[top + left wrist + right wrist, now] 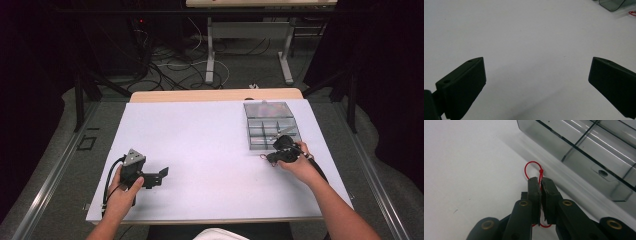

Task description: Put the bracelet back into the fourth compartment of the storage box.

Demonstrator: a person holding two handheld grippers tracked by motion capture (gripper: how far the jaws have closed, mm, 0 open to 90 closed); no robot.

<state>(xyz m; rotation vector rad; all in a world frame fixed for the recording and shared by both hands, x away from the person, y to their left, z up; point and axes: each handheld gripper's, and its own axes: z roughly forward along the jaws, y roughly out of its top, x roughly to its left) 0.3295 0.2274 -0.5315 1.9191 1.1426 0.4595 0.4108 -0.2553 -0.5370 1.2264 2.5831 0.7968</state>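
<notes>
Red cord loop (533, 171) pinched between pressed-together fingers of right gripper (540, 185), low over worktop (200, 145), at 7 o'clock of clear compartment box (270, 125). Left gripper (536, 82) fingers spread, holding nothing. Risk: thin cord slipping from pinch, or snagging on box wall during lift.

Cord (532, 167) just beside box (584, 150), on table (200, 145)

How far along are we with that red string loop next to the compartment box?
Done: the right gripper is shut on the red string loop, which lies on the white table just outside the clear compartment box. In hand: that grip. Left: getting the loop into a compartment, if that is the aim. The left gripper is open, holding nothing.
</notes>
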